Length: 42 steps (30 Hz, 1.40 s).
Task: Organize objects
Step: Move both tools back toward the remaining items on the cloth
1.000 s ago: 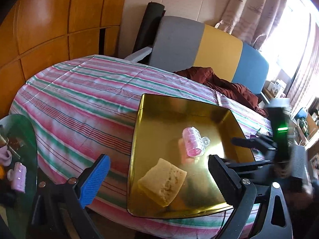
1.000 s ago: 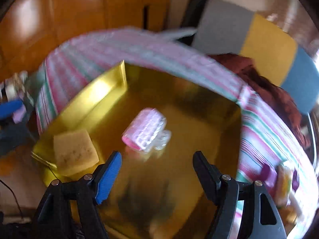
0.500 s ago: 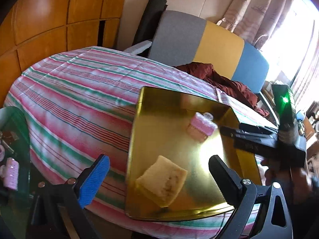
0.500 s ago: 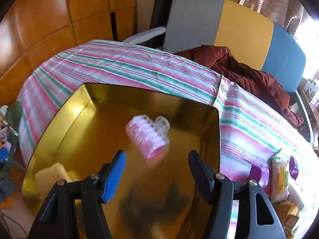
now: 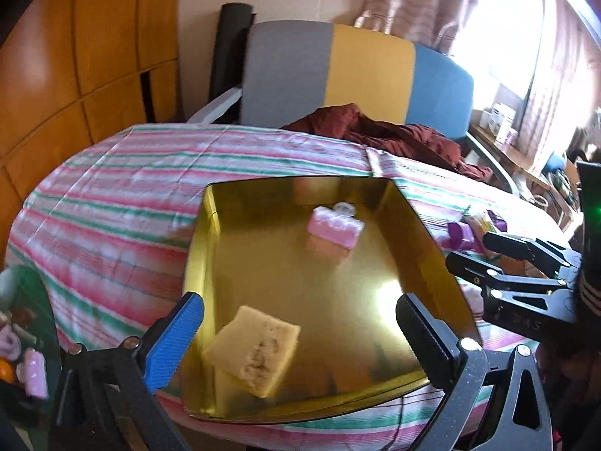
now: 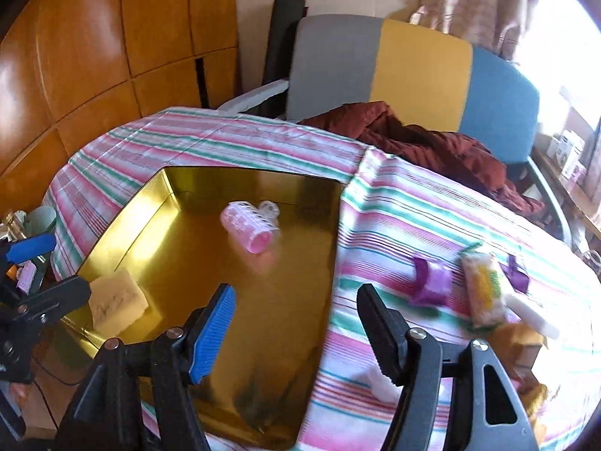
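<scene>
A gold tray (image 5: 285, 274) (image 6: 124, 221) lies on the striped tablecloth. In it lie a pink hair roller (image 5: 334, 227) (image 6: 249, 227) towards the far side and a yellow sponge (image 5: 253, 349) (image 6: 116, 302) at the near left. My left gripper (image 5: 300, 332) is open and empty above the tray's near edge, by the sponge. My right gripper (image 6: 296, 323) is open and empty over the tray's right edge; it shows in the left wrist view (image 5: 522, 263). A purple packet (image 6: 432, 282), a yellow-green packet (image 6: 484, 291) and a white stick (image 6: 529, 312) lie on the cloth right of the tray.
A striped tablecloth (image 5: 112, 203) (image 6: 394, 218) covers the round table. A dark red garment (image 6: 432, 143) lies at its far edge before a grey, yellow and blue chair back (image 6: 413, 67). A glass side table (image 5: 22, 338) at the left holds pink rollers. Wood panels stand behind.
The right gripper has pulled back and swung right, off the roller toward the packets. The roller now rests in the tray. The left gripper has tilted slightly.
</scene>
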Available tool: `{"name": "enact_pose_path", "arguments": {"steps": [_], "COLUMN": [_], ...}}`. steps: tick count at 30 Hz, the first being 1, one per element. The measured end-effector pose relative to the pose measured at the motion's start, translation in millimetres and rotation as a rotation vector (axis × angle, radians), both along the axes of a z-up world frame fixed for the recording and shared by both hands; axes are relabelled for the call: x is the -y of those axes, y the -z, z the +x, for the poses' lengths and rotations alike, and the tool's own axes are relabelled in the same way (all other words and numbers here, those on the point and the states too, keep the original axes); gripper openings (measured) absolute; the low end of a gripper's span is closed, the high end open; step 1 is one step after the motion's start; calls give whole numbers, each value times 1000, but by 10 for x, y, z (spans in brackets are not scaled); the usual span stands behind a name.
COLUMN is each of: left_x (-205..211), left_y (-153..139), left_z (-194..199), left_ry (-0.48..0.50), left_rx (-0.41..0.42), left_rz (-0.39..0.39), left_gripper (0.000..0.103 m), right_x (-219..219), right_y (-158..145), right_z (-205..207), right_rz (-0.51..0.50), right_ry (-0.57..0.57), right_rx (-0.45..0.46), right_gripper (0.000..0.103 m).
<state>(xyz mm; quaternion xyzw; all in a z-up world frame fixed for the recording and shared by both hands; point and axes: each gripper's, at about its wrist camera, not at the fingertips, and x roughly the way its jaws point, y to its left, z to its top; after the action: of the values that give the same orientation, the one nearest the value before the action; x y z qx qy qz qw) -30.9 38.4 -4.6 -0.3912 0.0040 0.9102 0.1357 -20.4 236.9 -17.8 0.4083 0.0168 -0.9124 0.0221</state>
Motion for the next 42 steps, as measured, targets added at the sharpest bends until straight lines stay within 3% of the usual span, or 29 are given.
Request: {"name": "enact_pose_path", "arguments": {"steps": [12, 22, 28, 32, 39, 42], "left_x": [-635, -1121, -1404, -1656, -2365, -2600], "left_y": [-81, -90, -58, -79, 147, 318], "left_z": [92, 141, 86, 94, 132, 96], "left_ry": [174, 309, 358, 448, 623, 655], "left_rx": [-20, -18, 31, 55, 81, 107], "left_rz": [-41, -52, -39, -24, -138, -196], "left_gripper": [103, 103, 103, 103, 103, 103], "right_x": [-846, -1762, -2167, -2370, -2637, -2740], "right_y": [-92, -103, -131, -133, -153, -158], "right_z": [516, 1004, 1286, 1424, 1593, 1667], "right_rz": [-42, -36, -35, -36, -16, -4], "right_ry": [194, 433, 556, 610, 671, 696], "right_rx": [-14, -8, -12, -11, -3, 6], "right_gripper": [73, 73, 73, 73, 73, 73]}}
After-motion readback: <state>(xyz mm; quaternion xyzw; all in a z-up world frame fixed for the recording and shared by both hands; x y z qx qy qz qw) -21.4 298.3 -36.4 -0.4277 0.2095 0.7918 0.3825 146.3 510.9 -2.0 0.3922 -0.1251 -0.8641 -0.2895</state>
